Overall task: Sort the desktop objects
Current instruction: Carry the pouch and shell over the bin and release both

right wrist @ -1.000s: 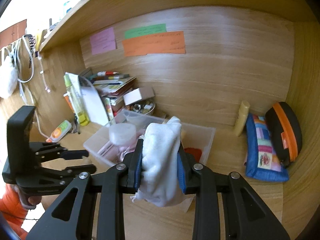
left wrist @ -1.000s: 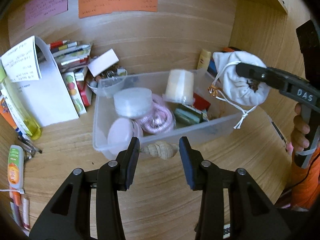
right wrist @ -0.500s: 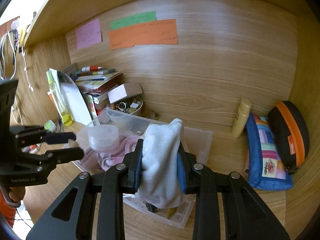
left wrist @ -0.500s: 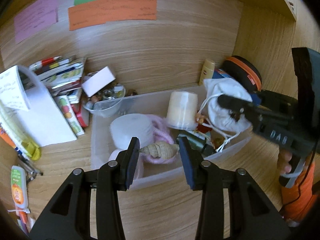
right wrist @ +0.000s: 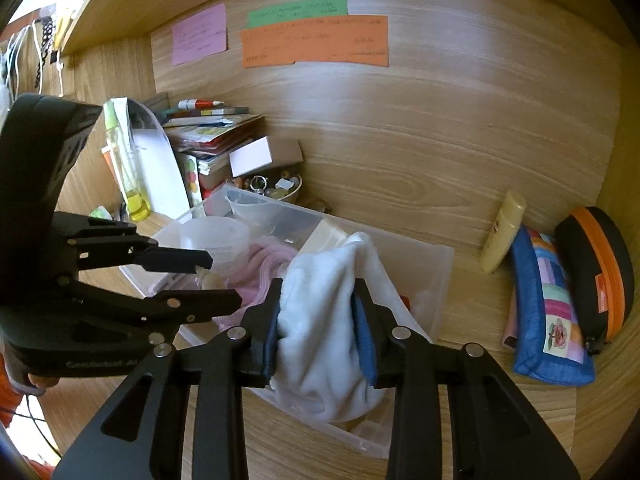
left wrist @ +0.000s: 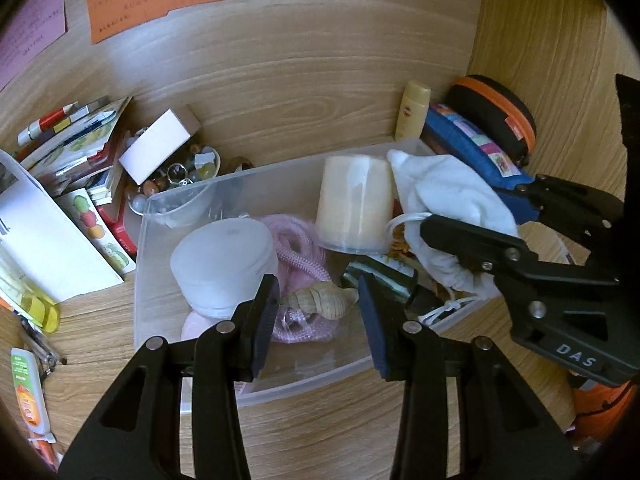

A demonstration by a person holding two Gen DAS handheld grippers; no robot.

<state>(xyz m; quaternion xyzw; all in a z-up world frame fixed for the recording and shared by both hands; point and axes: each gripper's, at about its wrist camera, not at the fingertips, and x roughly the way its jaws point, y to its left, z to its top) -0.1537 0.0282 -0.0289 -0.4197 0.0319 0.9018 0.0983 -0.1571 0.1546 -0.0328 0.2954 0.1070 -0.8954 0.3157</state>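
Observation:
A clear plastic bin (left wrist: 304,376) on the wooden desk holds a white lidded jar (left wrist: 224,264), pink cord (left wrist: 300,256), a cream cylinder (left wrist: 354,200) and a dark bottle (left wrist: 384,280). My left gripper (left wrist: 318,300) is shut on a tan seashell (left wrist: 320,300) and holds it over the bin. My right gripper (right wrist: 320,320) is shut on a white drawstring pouch (right wrist: 324,320) over the bin's right end (right wrist: 440,280). The pouch also shows in the left wrist view (left wrist: 448,208).
Books and a white box (left wrist: 160,144) stand at the back left beside a bowl of trinkets (left wrist: 188,172). A yellow bottle (right wrist: 502,232), a blue patchwork pouch (right wrist: 548,312) and a black-orange case (right wrist: 600,272) lie right. Sticky notes (right wrist: 316,40) hang on the back wall.
Both grippers moved forward over the bin. The shell went from in front of the bin to above its contents. The pouch came lower over the bin's right end.

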